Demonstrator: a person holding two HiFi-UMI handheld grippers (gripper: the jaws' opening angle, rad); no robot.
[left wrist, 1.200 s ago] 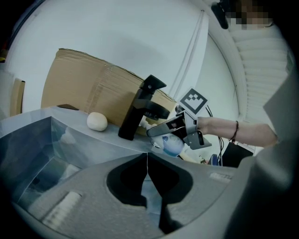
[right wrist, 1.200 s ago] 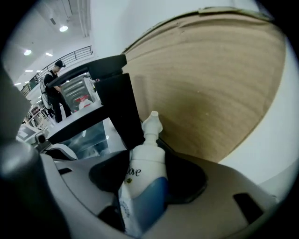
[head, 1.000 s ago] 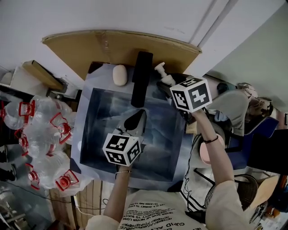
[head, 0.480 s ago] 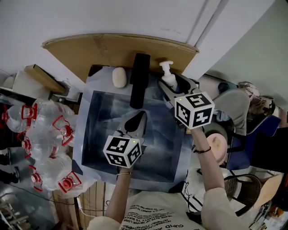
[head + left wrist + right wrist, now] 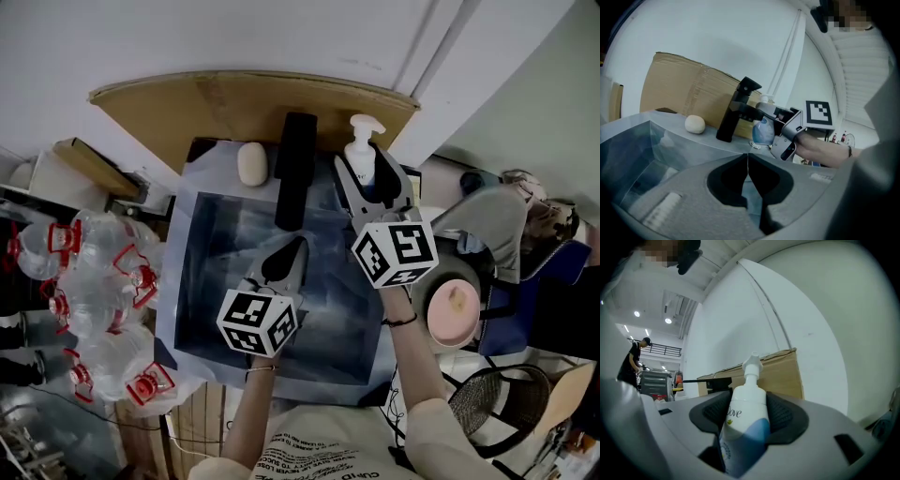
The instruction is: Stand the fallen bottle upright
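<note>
Right claw is grasping the pump bottle at upper centre, left claw idling clenched; a release while leaning could topple it

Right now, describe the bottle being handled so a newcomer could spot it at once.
Find the cardboard sheet against the back wall; near its right end, the right gripper holds the bottle. Unlike the black block and cream lump to its left, it is white with a blue base and a pump top.
</note>
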